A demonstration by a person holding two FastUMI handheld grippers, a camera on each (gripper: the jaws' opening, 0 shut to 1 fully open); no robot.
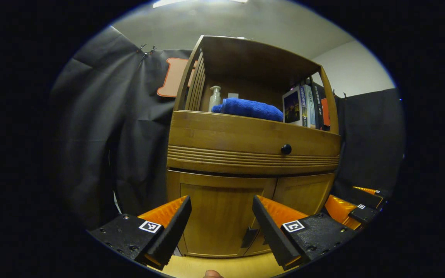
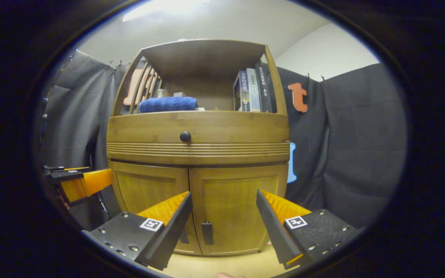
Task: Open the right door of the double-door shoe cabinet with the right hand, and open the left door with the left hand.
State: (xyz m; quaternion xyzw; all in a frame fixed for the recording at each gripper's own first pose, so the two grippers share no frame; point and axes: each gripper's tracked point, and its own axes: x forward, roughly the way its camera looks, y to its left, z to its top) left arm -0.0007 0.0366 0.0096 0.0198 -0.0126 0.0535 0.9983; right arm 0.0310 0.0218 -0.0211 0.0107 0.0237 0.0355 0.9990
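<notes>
Left gripper (image 1: 221, 216) and right gripper (image 2: 222, 210), jaws wide and holding nothing, face the closed left door (image 1: 216, 216) and right door (image 2: 234, 208) of the shoe cabinet (image 2: 197, 146).

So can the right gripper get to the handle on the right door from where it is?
Probably yes. The right gripper is open, facing the closed right door, and its handle shows between the fingers with nothing in front.
</notes>
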